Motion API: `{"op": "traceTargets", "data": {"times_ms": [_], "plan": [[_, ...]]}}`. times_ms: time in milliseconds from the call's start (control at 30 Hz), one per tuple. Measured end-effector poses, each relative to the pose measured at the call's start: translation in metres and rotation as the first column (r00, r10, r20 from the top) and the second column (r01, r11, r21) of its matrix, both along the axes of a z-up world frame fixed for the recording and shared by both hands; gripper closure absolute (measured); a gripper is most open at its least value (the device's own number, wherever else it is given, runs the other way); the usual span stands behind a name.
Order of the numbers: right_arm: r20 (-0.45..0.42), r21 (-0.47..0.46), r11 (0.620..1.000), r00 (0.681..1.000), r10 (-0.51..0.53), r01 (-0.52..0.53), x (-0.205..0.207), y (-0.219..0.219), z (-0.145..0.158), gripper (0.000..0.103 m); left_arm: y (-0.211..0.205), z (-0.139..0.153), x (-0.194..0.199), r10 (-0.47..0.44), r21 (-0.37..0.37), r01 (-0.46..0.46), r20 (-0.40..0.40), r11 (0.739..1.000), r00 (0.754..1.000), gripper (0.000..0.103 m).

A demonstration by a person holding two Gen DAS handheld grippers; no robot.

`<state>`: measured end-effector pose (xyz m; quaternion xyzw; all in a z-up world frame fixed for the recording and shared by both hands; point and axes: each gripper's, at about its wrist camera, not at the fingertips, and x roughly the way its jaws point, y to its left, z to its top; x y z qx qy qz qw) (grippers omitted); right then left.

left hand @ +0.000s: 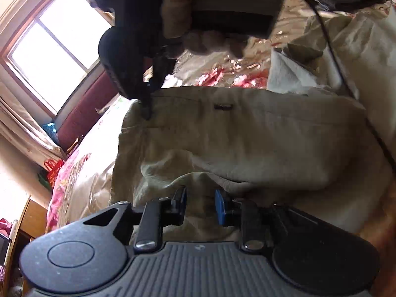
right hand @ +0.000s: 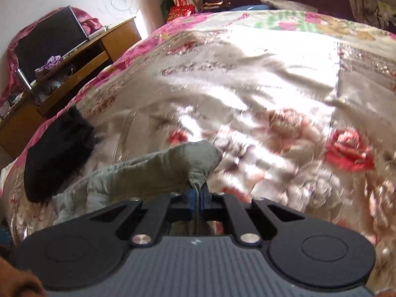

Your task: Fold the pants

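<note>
Beige pants point(left hand: 247, 136) lie spread on a floral bedspread point(left hand: 81, 180). In the left wrist view my left gripper point(left hand: 200, 206) is open, its blue pads on either side of a raised fold of the pants near the lower edge. My right gripper point(left hand: 147, 110) appears there too, held in a gloved hand point(left hand: 178, 7), pinching the pants' far left corner. In the right wrist view my right gripper point(right hand: 197, 199) is shut on a bunched corner of the pants point(right hand: 153, 170), held just above the bedspread point(right hand: 247, 94).
A black folded garment point(right hand: 57, 153) lies on the bed left of the pants. A wooden desk point(right hand: 74, 66) with clutter stands beside the bed. A window point(left hand: 49, 47) and dark red headboard point(left hand: 84, 109) are beyond the bed. A cable point(left hand: 331, 49) hangs across the right.
</note>
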<state>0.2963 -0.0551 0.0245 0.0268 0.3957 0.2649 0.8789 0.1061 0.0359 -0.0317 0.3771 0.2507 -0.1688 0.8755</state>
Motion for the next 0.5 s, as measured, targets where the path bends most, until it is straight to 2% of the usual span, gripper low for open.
{"op": "traceTargets", "data": {"times_ms": [67,133,200,267,333,400,433,500], "plan": [[0.086,-0.025,0.999,0.996,-0.033,0.036,0.022,0.007,0.027,0.099,-0.011,0.001,0.031,0.018,-0.021,-0.017,0.034,1.000,0.999,0.061],[0.156,-0.053,0.997,0.986,-0.052,0.061,0.040,0.018,0.047,0.099,-0.019,-0.001,0.060,0.039,-0.039,-0.038,0.010,0.998,0.999,0.055],[0.255,-0.155,0.986,0.967,-0.026,0.067,0.047,0.039,0.057,0.099,-0.021,-0.005,0.086,0.076,-0.068,-0.076,-0.004,0.995,0.997,0.053],[0.326,-0.281,0.958,0.944,0.045,0.051,0.050,0.063,0.053,0.099,-0.015,-0.004,0.104,0.113,-0.087,-0.116,-0.041,0.989,0.993,0.052],[0.320,-0.344,0.939,0.941,0.108,0.009,0.050,0.079,0.045,0.099,0.005,0.005,0.102,0.123,-0.141,-0.128,-0.045,0.982,0.991,0.051],[0.318,-0.378,0.925,0.934,0.162,-0.032,0.039,0.088,0.037,0.099,0.035,0.012,0.092,0.167,-0.176,-0.171,-0.038,0.969,0.985,0.043],[0.321,-0.380,0.924,0.930,0.178,-0.046,0.032,0.090,0.036,0.099,0.048,0.011,0.088,0.198,-0.175,-0.201,-0.034,0.964,0.980,0.039],[0.331,-0.373,0.923,0.916,0.225,-0.092,0.009,0.096,0.033,0.099,0.076,0.005,0.083,0.283,-0.149,-0.285,-0.035,0.947,0.959,0.039]]}}
